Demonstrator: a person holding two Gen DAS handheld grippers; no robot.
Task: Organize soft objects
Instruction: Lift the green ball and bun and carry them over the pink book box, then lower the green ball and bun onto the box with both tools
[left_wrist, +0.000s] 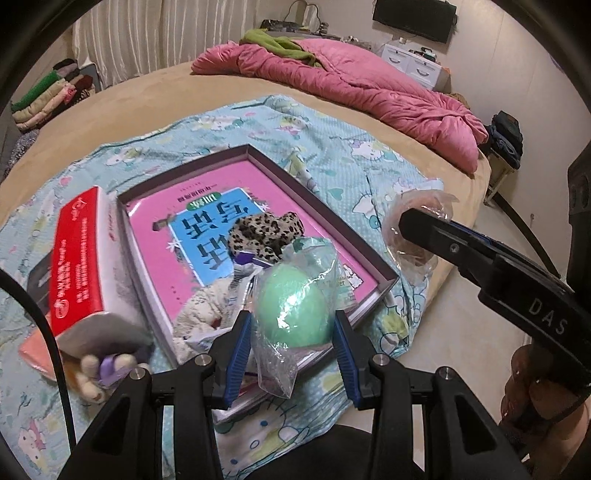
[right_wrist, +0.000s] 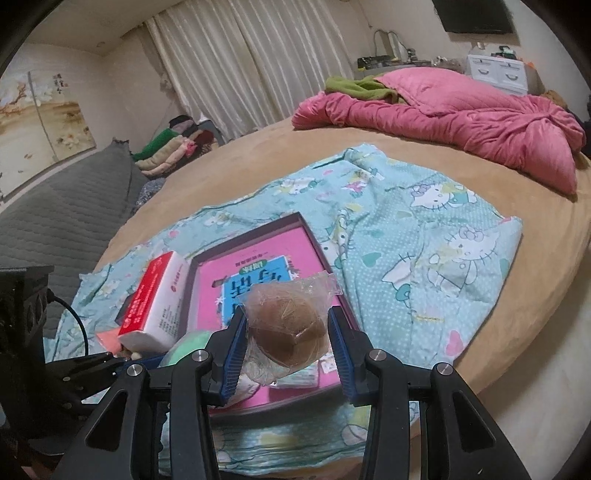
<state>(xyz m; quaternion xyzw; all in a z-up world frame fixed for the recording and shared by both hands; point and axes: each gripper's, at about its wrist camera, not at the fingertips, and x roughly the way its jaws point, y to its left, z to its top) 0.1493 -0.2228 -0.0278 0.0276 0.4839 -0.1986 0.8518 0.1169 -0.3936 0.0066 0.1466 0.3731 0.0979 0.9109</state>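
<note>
Bedroom, round tan bed (right_wrist: 258, 155), a Hello Kitty cloth (right_wrist: 424, 236) spread over its near edge. Nearest, the left gripper (left_wrist: 293, 328) is clamped on a green sponge egg in a plastic bag (left_wrist: 293, 308), directly over the shallow box tray (left_wrist: 266, 162). Just right, the right gripper (right_wrist: 286, 334) pinches a bagged brown sponge (right_wrist: 288, 332), near the tray's right rim. Each claw holds one. Inside the tray: one leopard scrunchie (left_wrist: 264, 232), one cream plush (left_wrist: 205, 306). A red tissue pack (left_wrist: 79, 258) leans beside it. Beyond lies one pink quilt (right_wrist: 461, 114).

Tan round bed (right_wrist: 258, 155) with pink quilt (right_wrist: 461, 114) at far right. White curtains (right_wrist: 236, 62) behind; painted panel (right_wrist: 40, 122) on left wall. White drawer unit (right_wrist: 496, 72) far right.
</note>
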